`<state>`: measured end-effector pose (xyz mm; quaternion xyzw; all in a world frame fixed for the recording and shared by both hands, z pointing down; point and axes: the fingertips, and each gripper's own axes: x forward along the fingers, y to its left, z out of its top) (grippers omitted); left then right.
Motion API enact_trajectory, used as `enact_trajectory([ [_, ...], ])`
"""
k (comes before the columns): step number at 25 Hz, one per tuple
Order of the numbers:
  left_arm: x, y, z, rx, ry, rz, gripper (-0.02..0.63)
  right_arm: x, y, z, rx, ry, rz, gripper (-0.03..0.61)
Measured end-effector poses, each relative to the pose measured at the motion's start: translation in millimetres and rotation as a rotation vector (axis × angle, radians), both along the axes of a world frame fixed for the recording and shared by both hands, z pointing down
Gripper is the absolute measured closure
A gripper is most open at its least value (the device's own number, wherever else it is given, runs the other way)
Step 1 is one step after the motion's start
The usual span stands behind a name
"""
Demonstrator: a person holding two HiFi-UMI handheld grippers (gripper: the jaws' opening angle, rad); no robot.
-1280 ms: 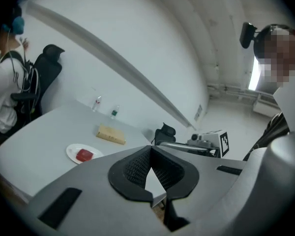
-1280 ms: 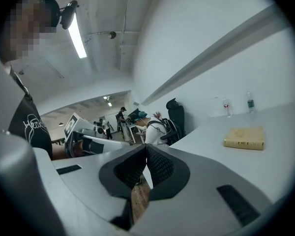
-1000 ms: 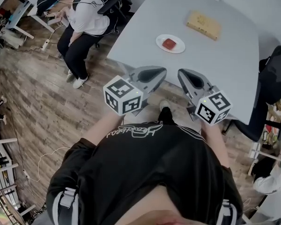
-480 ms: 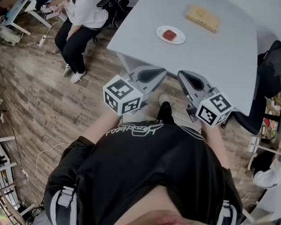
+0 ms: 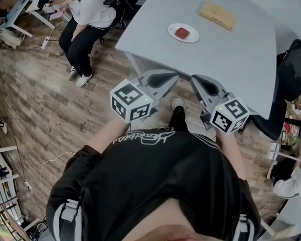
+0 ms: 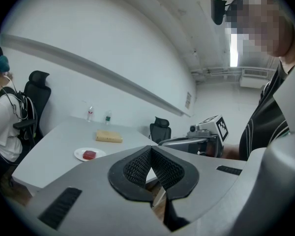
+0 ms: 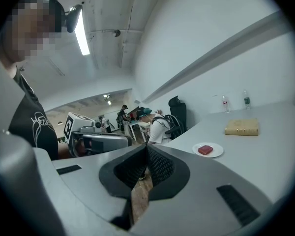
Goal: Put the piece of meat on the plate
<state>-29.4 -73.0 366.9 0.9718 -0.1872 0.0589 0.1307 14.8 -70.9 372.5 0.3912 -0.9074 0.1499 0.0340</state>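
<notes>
The piece of meat [image 5: 182, 32] lies on the plate [image 5: 173, 29]. The left gripper [image 6: 150, 154] and right gripper [image 7: 146, 154] are well apart from it, fingers [image 6: 135, 168] closed on nothing. Reaching in could dislodge it.

Place: you're in an office, probably its meeting corner | Signs: long grey table [image 5: 231, 59], black swivel chair [image 6: 160, 128], wood-look floor [image 5: 35, 109] | Around you: a seated person [image 5: 93, 14], ceiling strip light [image 7: 81, 31]

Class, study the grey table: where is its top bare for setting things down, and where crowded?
Bare: the broad stretch of table between the plate and the near edge, and right of the tan slab. Busiest: the far end, around plate, slab and bottles.
</notes>
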Motion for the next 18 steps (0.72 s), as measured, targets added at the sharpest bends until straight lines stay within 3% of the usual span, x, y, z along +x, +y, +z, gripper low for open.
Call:
enact_trajectory([
  [18, -5, 20, 4, 0.000, 0.003, 0.003, 0.606, -4, 24, 3, 0.008, 0.001, 0.013, 0.569],
])
